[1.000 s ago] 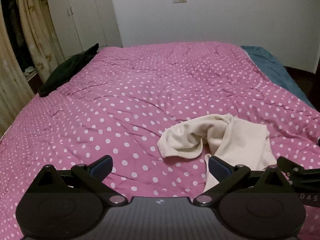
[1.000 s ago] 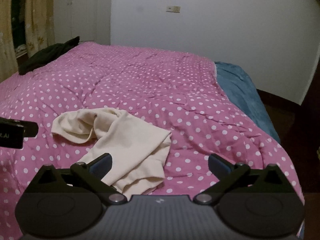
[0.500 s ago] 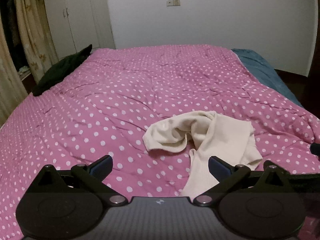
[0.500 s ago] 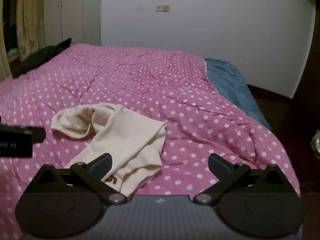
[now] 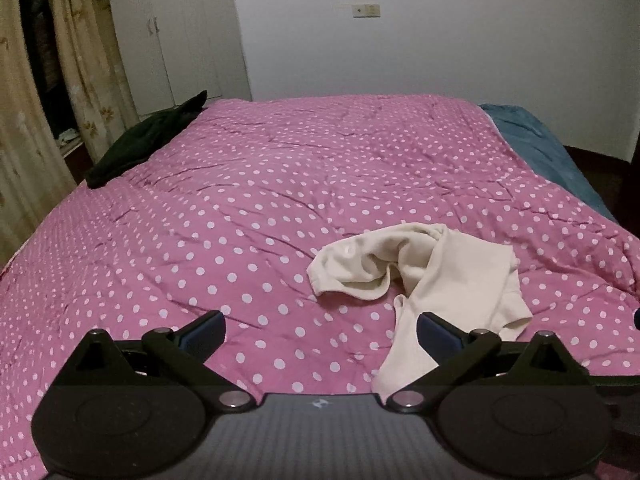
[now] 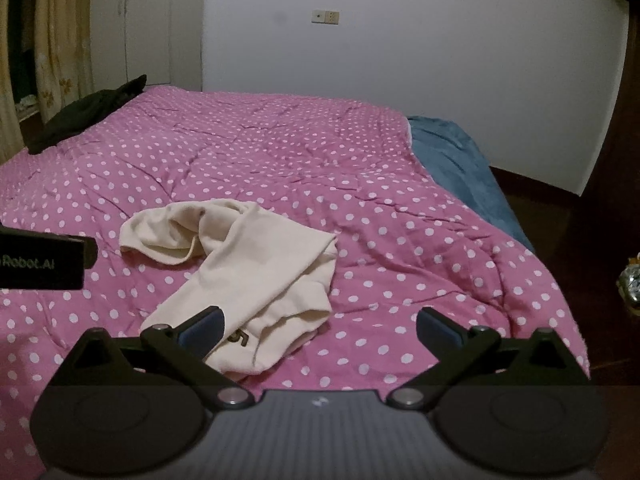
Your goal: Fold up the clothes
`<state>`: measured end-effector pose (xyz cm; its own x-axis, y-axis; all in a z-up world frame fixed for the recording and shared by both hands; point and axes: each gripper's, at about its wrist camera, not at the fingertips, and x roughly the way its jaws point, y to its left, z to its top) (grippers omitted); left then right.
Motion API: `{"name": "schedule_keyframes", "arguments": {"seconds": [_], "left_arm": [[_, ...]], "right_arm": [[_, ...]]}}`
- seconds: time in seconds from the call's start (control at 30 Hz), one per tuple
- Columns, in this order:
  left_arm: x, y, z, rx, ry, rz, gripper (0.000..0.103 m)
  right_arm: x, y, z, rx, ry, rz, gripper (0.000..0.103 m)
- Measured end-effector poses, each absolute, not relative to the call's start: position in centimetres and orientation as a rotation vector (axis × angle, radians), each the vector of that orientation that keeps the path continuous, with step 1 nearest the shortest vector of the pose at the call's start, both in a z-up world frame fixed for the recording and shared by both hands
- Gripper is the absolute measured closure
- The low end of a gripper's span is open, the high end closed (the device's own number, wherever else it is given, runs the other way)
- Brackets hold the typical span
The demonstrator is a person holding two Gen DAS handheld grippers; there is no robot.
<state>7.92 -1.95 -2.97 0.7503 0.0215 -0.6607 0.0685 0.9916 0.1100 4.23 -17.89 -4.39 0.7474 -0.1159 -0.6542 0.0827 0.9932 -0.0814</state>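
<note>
A crumpled cream garment (image 5: 436, 276) lies on the pink polka-dot quilt (image 5: 248, 200) near the bed's front right. My left gripper (image 5: 320, 330) hovers open above the quilt, its right finger over the garment's near end and nothing between the pads. From the right wrist, the same cream garment (image 6: 256, 268) is ahead and to the left. My right gripper (image 6: 320, 326) is open and empty, its left finger (image 6: 202, 326) over the garment's near hem. The left gripper's body (image 6: 44, 258) shows at that view's left edge.
A dark garment (image 5: 148, 140) lies at the bed's far left corner beside curtains (image 5: 84, 80) and a white wardrobe (image 5: 176, 44). A blue blanket (image 6: 460, 168) drapes off the right side of the bed. Dark floor lies right of the bed.
Both grippers have pulled back and risen from the garment, so it sits farther ahead and more wall shows. Both stay open. The garment has not moved.
</note>
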Motion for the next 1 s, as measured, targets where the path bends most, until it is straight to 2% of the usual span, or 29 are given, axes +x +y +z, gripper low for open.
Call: {"name": "schedule_keyframes", "arguments": {"seconds": [0.53, 1.0], "left_arm": [[7.6, -1.8, -4.2, 0.111, 0.764, -0.033, 0.000], [5.1, -1.1, -1.8, 0.100, 0.765, 0.018, 0.000]], "right_arm": [[3.7, -17.9, -5.6, -0.020, 0.745, -0.097, 0.000], [1.1, -19.0, -3.8, 0.002, 0.693, -0.119, 0.000]]}}
